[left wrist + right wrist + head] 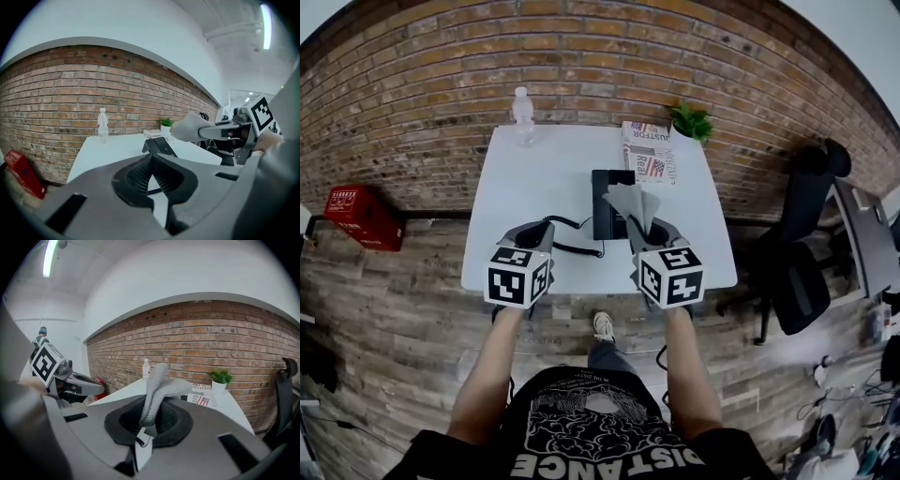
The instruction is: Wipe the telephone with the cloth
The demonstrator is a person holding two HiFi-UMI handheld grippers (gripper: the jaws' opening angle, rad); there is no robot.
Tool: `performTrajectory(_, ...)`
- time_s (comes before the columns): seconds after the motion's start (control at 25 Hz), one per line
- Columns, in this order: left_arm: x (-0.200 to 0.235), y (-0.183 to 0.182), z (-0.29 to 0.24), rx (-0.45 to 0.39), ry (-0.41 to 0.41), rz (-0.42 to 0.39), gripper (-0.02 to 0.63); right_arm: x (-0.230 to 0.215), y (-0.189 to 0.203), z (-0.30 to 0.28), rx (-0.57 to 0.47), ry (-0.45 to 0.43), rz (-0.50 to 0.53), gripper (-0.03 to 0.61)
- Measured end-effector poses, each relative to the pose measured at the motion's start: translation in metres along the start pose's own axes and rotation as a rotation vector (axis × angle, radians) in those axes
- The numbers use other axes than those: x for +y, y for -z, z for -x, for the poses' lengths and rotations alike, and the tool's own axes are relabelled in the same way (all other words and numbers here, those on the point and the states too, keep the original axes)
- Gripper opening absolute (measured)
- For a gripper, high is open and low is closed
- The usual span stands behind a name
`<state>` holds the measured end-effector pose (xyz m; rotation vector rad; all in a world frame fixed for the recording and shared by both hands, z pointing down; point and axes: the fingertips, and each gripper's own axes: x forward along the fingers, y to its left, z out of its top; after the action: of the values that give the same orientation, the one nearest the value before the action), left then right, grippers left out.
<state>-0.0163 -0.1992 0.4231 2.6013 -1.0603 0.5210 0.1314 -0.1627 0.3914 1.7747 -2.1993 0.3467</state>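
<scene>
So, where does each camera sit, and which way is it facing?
Head view: on the person's head, looking steeply down at the table; shows both forearms, the left gripper and the right gripper.
Left gripper view: on the left gripper, facing the telephone and brick wall; its jaws are together, empty.
Right gripper view: on the right gripper, facing that wall; its jaws grip the cloth.
Shared: both gripper views show the bottle and plant.

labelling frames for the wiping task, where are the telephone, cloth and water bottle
telephone [602, 217], head view, its left side
cloth [154, 390], right gripper view, the upright fold
water bottle [523, 112], head view, its body
</scene>
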Motion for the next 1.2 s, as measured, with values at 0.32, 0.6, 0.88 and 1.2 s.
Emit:
performTrajectory(0.32,0.011,-0.013,-0.046,0.012,-0.035,0.035,0.005,-0.032,-0.010,-0.053,0.035,-0.058,0.032,0.012)
performTrajectory(0.6,0.024,-0.014,-0.072,0.031,-0.067,0.071,0.005,-0.051,-0.015,-0.102,0.059,-0.099,0.062,0.012)
performTrajectory(0.88,0.039,-0.004,-0.091,0.062,-0.092,0.100,0.005,-0.059,-0.013,-0.145,0.084,-0.144,0.049,0.012)
performTrajectory(1.2,0.051,-0.008,-0.107,0.064,-0.109,0.117,0.005,-0.066,-0.006,-0.180,0.128,-0.162,0.097,0.012)
